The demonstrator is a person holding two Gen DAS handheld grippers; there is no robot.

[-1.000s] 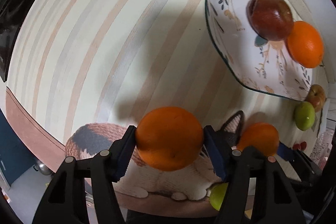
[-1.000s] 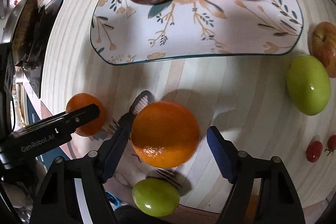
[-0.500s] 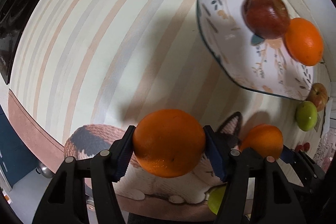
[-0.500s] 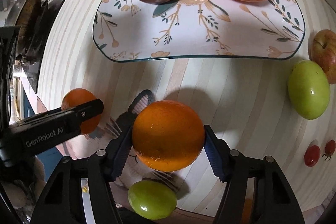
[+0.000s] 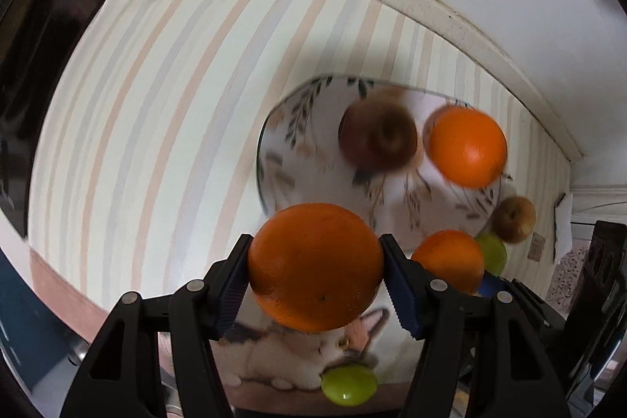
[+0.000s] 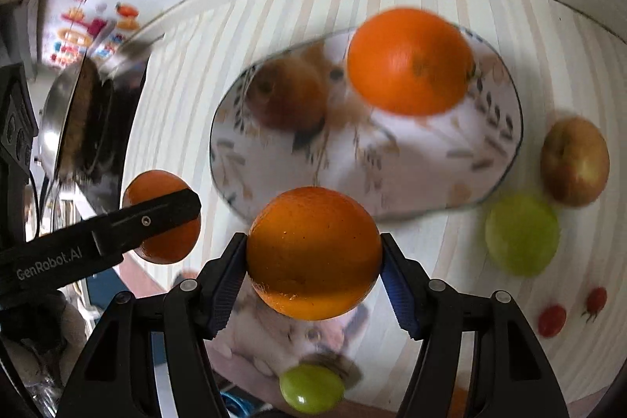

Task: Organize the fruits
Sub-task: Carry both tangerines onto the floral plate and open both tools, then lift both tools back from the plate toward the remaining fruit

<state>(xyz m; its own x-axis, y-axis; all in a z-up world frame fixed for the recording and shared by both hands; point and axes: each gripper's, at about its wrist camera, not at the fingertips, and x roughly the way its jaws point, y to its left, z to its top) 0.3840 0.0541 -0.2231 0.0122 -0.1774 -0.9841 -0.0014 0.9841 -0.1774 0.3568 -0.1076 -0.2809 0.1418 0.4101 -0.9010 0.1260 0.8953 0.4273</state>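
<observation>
Item: two oranges, one per gripper. Left gripper [image 5: 315,271] is clamped on its orange [image 5: 315,267] at the widest girth; right gripper [image 6: 313,253] likewise grips its orange [image 6: 313,251]. Both fruits are carried above the striped worktop [image 5: 156,104], with the plate [image 6: 431,175] at 12 to 1 o'clock.

Handling, judged: firm, round, moderately heavy; waxy peel may roll or slip between flat pads, so an equator hold suits best. Over-squeezing risks bruising.

Plate holds a dark apple [image 5: 378,140] and another orange [image 5: 466,147].
</observation>
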